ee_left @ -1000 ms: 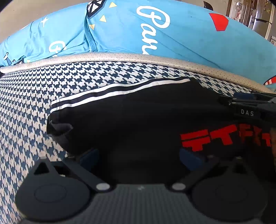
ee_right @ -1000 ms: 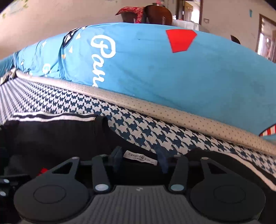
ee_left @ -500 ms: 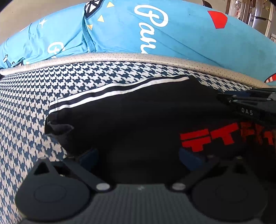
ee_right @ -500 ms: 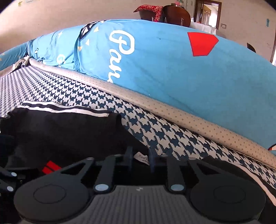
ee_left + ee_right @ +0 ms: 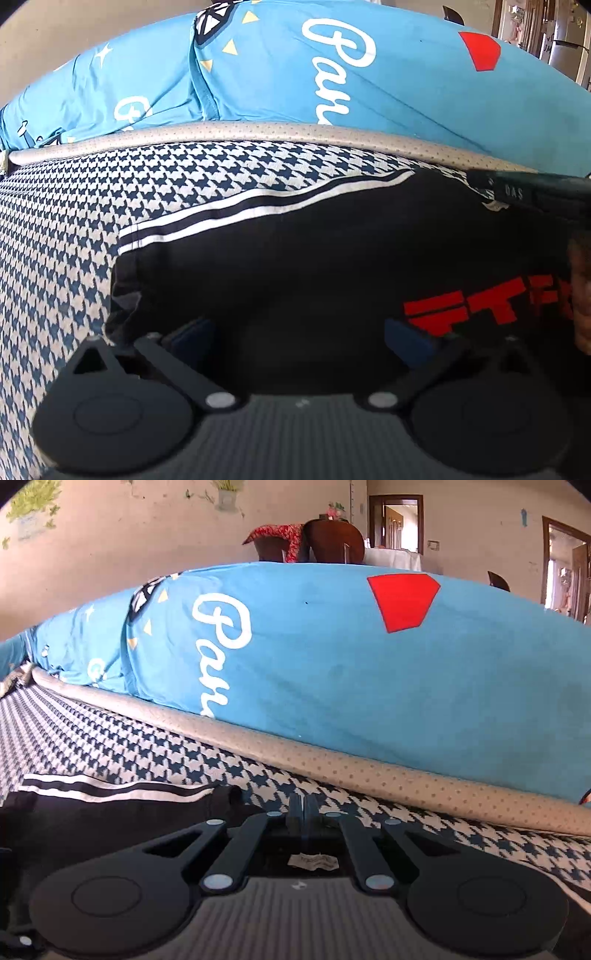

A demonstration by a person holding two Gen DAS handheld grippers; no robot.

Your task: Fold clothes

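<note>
Two tongs, right tongs (image 5: pixel 303 808) pinched on soft black garment (image 5: pixel 295 266), left tongs (image 5: pixel 299 336) spread wide

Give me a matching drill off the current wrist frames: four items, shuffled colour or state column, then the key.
Items:
1. left claw
2. right claw
3. black garment
4. quilt

Descriptions:
A. bright blue, white script lettering
B. fingers pressed together at the garment's edge, by its label
C. red print, white stripes along one edge
D. fingers spread wide over dark fabric

Pairs: 1-D, 2-B, 3-C, 4-A
</note>
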